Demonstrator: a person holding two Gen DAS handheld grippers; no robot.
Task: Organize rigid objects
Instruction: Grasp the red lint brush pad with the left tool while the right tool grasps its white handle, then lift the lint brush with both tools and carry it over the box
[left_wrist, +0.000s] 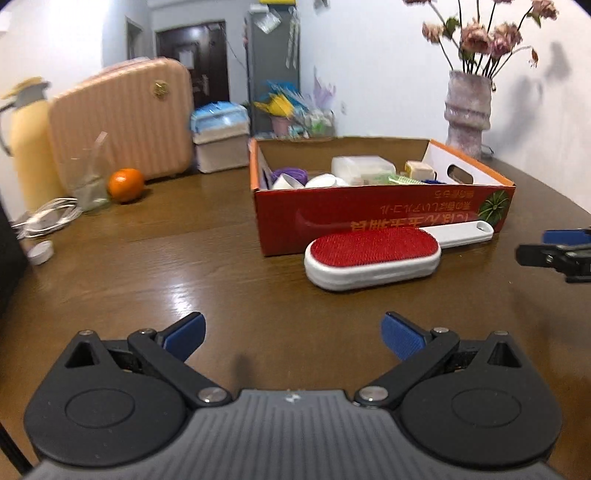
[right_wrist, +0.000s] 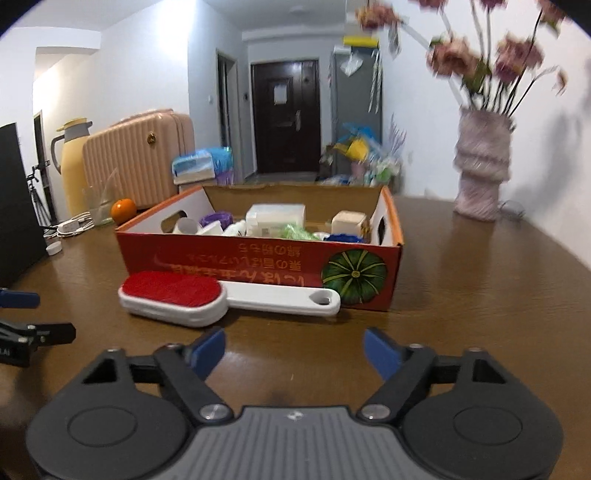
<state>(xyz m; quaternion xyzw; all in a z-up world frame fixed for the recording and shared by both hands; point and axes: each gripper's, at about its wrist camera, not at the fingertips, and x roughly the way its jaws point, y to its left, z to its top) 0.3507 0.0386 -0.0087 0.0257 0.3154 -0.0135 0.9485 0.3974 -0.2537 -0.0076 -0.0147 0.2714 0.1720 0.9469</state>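
Note:
A white lint brush with a red pad (left_wrist: 373, 254) lies on the brown table just in front of a red cardboard box (left_wrist: 369, 218) that holds several small items. The brush (right_wrist: 173, 295) and the box (right_wrist: 258, 266) also show in the right wrist view. My left gripper (left_wrist: 293, 336) is open and empty, a little short of the brush and to its left. My right gripper (right_wrist: 293, 350) is open and empty, short of the brush's white handle (right_wrist: 284, 299). The right gripper also shows at the right edge of the left wrist view (left_wrist: 554, 251).
An orange (left_wrist: 125, 184), a glass (left_wrist: 88, 184), white cables (left_wrist: 48, 218) and a small white cap (left_wrist: 40, 253) lie at the left. A pink case (left_wrist: 122, 118), a yellow flask (left_wrist: 29, 144) and a flower vase (left_wrist: 467, 110) stand behind. Bare table (left_wrist: 184, 266) lies between me and the box.

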